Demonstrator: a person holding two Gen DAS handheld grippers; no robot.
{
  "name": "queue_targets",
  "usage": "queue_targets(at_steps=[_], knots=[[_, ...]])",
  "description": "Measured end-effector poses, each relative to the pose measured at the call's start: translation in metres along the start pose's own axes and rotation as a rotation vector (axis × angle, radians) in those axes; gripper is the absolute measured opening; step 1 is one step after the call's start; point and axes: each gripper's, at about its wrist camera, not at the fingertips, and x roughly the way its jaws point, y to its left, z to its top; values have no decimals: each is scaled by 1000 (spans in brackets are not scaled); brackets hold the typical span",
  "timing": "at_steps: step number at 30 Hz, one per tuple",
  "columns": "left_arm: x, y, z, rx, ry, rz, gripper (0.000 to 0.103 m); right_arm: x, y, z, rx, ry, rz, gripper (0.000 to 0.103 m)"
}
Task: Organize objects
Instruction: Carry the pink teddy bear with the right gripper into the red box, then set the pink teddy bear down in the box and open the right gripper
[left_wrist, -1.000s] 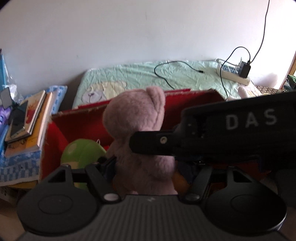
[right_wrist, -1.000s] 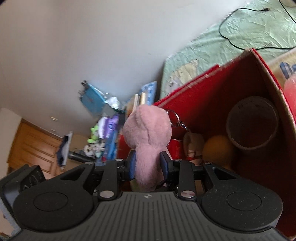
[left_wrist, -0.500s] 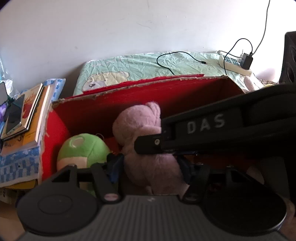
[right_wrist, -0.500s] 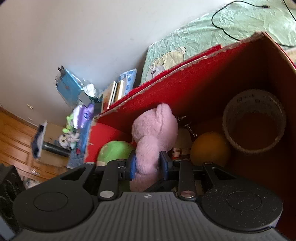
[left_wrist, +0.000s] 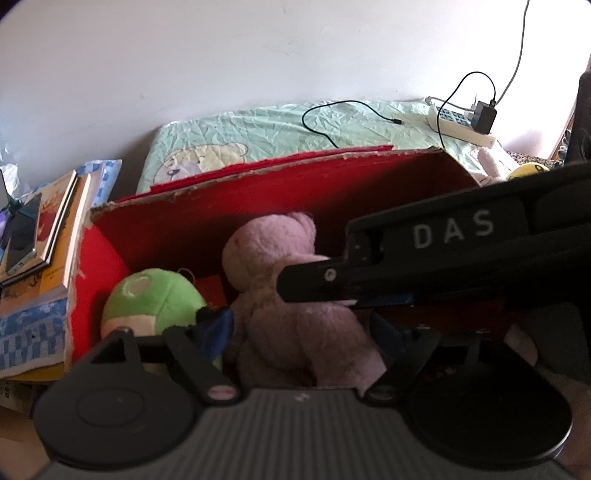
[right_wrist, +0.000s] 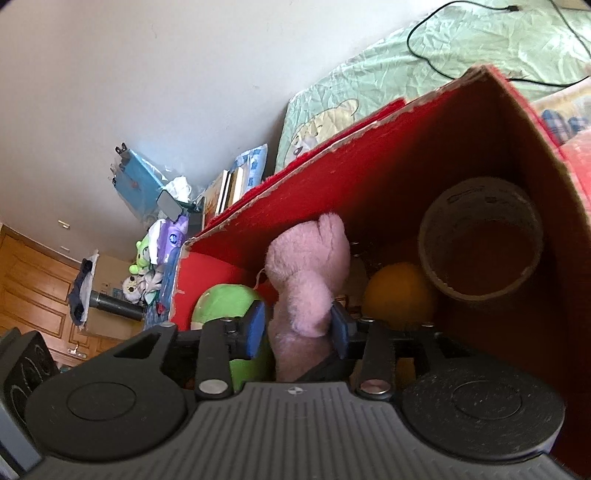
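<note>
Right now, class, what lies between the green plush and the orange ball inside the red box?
The pink plush bear, clamped by the right gripper, seen in the right wrist view.

Daylight illumination, diffuse and soft. Box (right_wrist: 424, 155) interior shadowed. Strong fisheye distortion at edges; near foreground slightly out of focus.

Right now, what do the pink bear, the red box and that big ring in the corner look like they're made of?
Pink bear: soft plush, fuzzy matte pile, dented where the right gripper squeezes it.
Red box: probably cardboard with a red felt-like lining; its torn rim shows pale brown board.
Big ring: looks like a roll of tape, semi-glossy brownish translucent; uncertain.
</note>
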Motion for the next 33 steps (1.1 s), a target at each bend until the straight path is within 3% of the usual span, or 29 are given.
queue_targets(at_steps=[11,33], knots=[[-13,-4,0,-24,-10,2,91,-16,-3,-8,-15,-46,-54,47],[-14,-29,-4,-11,54,118,95,-44,-5,-28,-56,-99,-69,46]])
